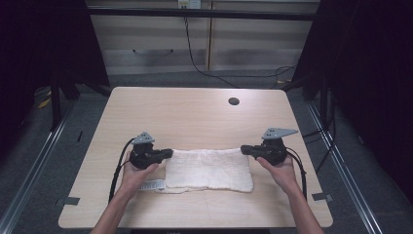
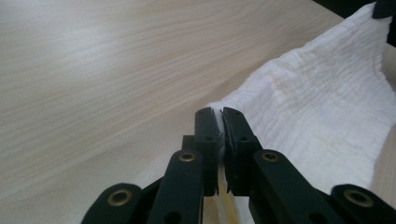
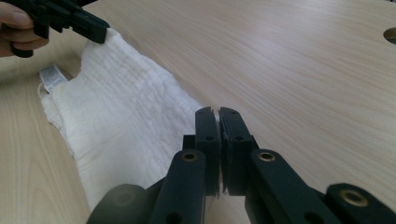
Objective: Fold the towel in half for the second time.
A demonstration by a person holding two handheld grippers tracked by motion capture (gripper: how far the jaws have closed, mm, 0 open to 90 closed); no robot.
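A folded white cloth (image 1: 209, 169) lies flat across the near middle of the wooden table (image 1: 195, 112). My left gripper (image 1: 170, 153) is shut on the cloth's far left corner, and a sliver of white fabric (image 2: 218, 122) shows pinched between its jaws. My right gripper (image 1: 243, 149) is shut on the far right corner of the cloth (image 3: 126, 116), the fabric edge caught between the pads. In the right gripper view the left gripper (image 3: 103, 31) holds the opposite corner. A care label (image 1: 151, 185) sticks out at the cloth's near left.
A round cable hole (image 1: 234, 101) sits in the tabletop at the far right. Behind the table stand pale drawer cabinets (image 1: 151, 44) with a black cable (image 1: 195, 58) hanging down. Dark curtains flank both sides.
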